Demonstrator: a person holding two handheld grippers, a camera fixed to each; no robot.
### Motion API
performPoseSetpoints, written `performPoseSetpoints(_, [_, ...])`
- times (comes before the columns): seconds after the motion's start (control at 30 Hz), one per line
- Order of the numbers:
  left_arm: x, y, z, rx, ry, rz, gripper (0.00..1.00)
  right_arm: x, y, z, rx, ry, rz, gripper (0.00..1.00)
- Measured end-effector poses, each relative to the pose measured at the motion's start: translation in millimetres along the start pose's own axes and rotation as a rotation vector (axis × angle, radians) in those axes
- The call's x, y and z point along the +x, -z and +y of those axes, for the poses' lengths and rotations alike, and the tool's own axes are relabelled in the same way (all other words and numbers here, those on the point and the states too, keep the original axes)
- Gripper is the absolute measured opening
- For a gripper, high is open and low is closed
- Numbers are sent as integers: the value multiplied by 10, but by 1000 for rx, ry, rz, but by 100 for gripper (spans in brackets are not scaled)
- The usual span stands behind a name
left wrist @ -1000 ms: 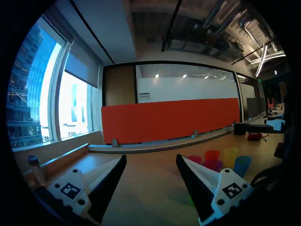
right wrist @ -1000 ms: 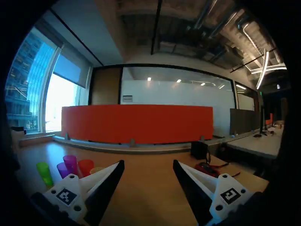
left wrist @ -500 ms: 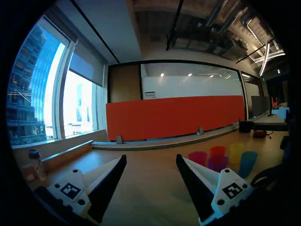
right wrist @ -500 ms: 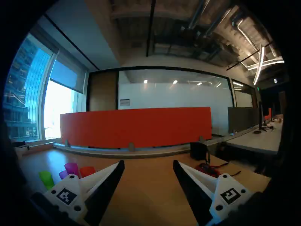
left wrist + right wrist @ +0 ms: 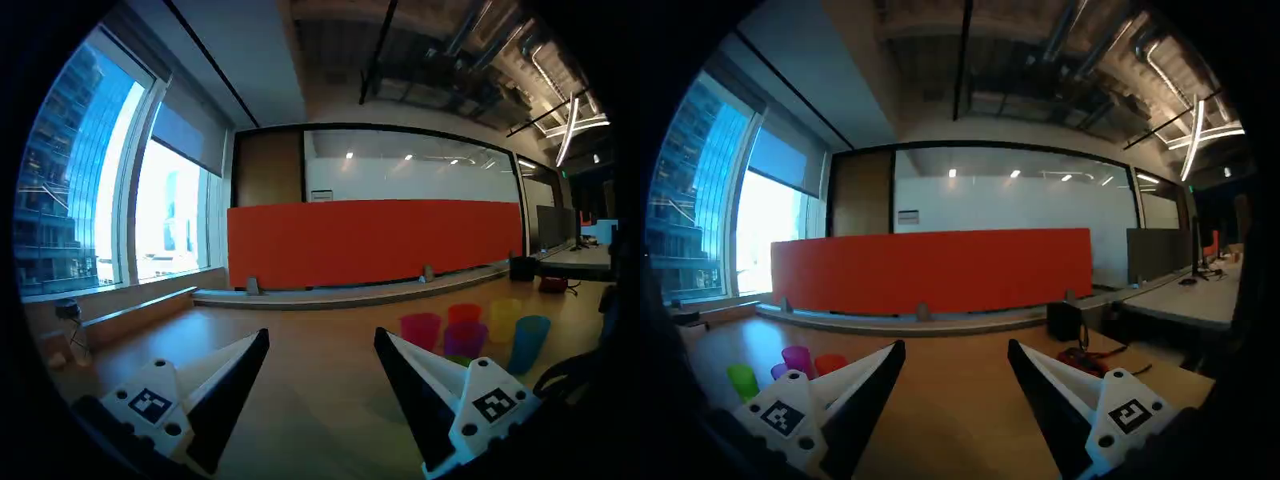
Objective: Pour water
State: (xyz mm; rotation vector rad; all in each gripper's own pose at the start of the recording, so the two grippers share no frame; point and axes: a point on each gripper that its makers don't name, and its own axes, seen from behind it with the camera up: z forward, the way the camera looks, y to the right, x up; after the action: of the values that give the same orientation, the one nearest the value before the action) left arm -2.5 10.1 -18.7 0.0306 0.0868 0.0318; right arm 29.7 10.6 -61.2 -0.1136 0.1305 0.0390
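Several coloured plastic cups stand together on a wooden table (image 5: 320,360). In the left gripper view I make out a pink cup (image 5: 420,330), a red cup (image 5: 465,313), a purple cup (image 5: 465,338), a yellow cup (image 5: 504,318) and a blue cup (image 5: 528,342), just beyond the right finger. My left gripper (image 5: 320,344) is open and holds nothing. In the right gripper view a green cup (image 5: 743,381), a purple cup (image 5: 797,359) and a red cup (image 5: 830,363) sit behind the left finger. My right gripper (image 5: 955,352) is open and holds nothing.
A long orange divider panel (image 5: 372,240) runs along the table's far edge. Tall windows (image 5: 80,200) line the left side. A black box (image 5: 1064,321) and a red item with cables (image 5: 1082,359) lie on the table at the right. More desks (image 5: 1192,300) stand beyond.
Both views have tilted and shifted slightly. In the left gripper view the cups now show more fully and a little to the right. In the right gripper view the cups sit lower behind the left finger.
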Motion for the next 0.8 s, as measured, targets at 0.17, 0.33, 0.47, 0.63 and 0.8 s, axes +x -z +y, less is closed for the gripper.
performPoseSetpoints(0.17, [-62, -18, -20, 2, 19, -4, 98, 39, -16, -22, 6, 0, 7, 99])
performPoseSetpoints(0.33, [-111, -25, -40, 6, 32, -10, 98, 82, -29, -18, 6, 2, 15, 99])
performPoseSetpoints(0.47, [-135, -41, -46, 5, 38, -19, 98, 102, -23, -20, 5, 2, 17, 99])
performPoseSetpoints(0.63, [-156, -52, -49, 5, 37, -27, 98, 108, -10, -22, 4, 0, 21, 99])
performPoseSetpoints(0.8, [-196, -75, -41, 5, 37, -45, 98, 116, -2, -11, 2, 2, 21, 99])
